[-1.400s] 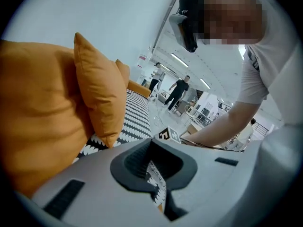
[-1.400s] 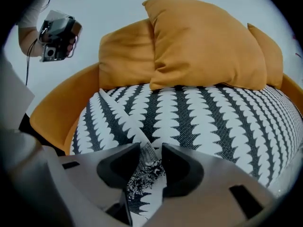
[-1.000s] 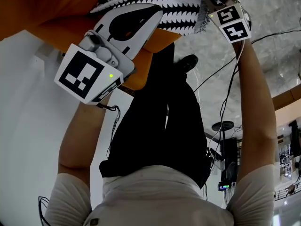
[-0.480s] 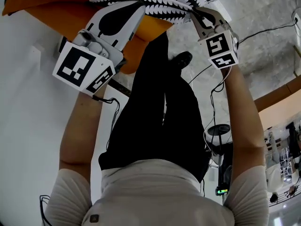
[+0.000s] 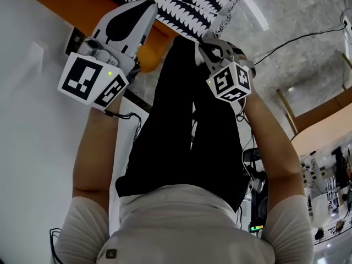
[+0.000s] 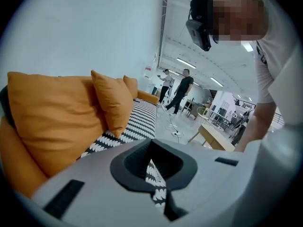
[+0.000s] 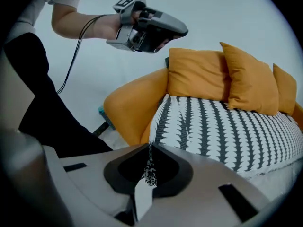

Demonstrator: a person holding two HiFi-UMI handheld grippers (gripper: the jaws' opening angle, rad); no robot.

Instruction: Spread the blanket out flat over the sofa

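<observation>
Your left gripper (image 6: pixel 154 178) is clamped on a fold of the black-and-white blanket (image 7: pixel 222 126). Your right gripper (image 7: pixel 149 176) is pinched tight on its fringed edge. The blanket is lying across the seat of the orange sofa (image 7: pixel 135 108), in front of the cushions (image 7: pixel 199 74).

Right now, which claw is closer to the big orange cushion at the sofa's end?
Left. The left claw is up beside the cushion, over the sofa's arm. The right claw is farther out, past the sofa's end, by the person's legs.
</observation>
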